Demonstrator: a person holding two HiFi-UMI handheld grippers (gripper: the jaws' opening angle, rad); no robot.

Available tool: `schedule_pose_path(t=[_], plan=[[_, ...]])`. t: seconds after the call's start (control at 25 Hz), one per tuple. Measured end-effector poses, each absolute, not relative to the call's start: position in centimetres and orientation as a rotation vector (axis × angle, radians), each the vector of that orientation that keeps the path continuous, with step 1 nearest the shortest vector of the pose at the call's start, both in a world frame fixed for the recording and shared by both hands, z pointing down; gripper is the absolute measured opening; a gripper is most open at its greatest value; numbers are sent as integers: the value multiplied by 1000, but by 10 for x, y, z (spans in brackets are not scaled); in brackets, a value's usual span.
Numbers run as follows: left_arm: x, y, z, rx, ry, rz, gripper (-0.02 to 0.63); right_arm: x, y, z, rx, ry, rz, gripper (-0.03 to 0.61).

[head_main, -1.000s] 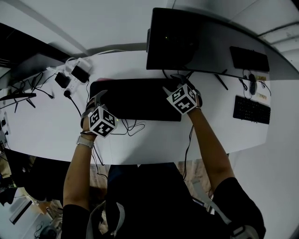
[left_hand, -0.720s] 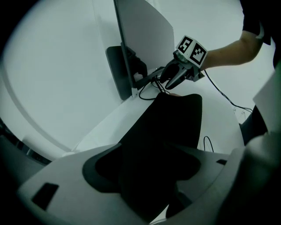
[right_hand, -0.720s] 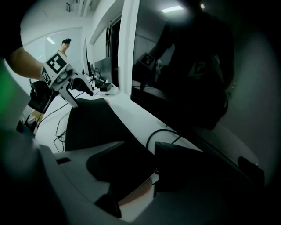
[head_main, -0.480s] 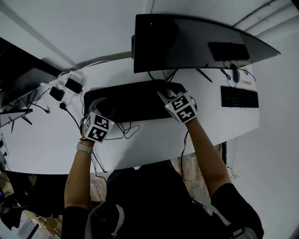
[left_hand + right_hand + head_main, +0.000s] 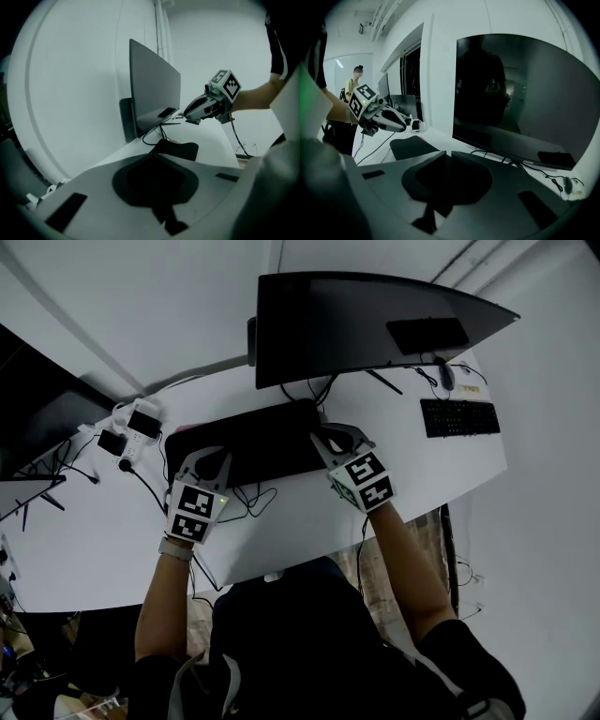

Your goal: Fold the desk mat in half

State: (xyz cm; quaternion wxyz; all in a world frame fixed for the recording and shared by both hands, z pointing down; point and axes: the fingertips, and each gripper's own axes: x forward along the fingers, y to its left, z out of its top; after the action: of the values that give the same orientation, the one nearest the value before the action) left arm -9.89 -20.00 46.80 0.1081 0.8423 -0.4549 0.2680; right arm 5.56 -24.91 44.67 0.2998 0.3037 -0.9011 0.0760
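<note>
- White desk (image 5: pixel 291 521): biggest thing, mostly bare.
- Curved monitor (image 5: pixel 356 324): my landmark, at desk's back.
- Black desk mat (image 5: pixel 262 442): directly in front of monitor, mostly flat, no fold yet.
- Left gripper (image 5: pixel 214 456): at mat corner front-left of monitor. Fingers fully closed, corner looks pinched and slightly raised.
- Right gripper (image 5: pixel 326 437): at mat's other end, before monitor's middle. Jaws just been closing, nearly together, mat edge seemingly between.
- My read: grab done. Carrying held edge over to opposite edge and laying it down remains.
</note>
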Motion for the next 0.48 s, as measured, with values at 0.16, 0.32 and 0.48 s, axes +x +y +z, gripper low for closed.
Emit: schedule_pose_path(t=[0.16,0.32,0.48], plan=[[-93,-186,446,2518,-1323,678,8,54,-227,422,872,-2437,207,38],[-95,-173,424,2553,-1327,577,8,51,-204,397,945,-2475,199,37],[-102,-159,399,2567,-1373,445,8,48,-179,376,1000,-2504,188,37]])
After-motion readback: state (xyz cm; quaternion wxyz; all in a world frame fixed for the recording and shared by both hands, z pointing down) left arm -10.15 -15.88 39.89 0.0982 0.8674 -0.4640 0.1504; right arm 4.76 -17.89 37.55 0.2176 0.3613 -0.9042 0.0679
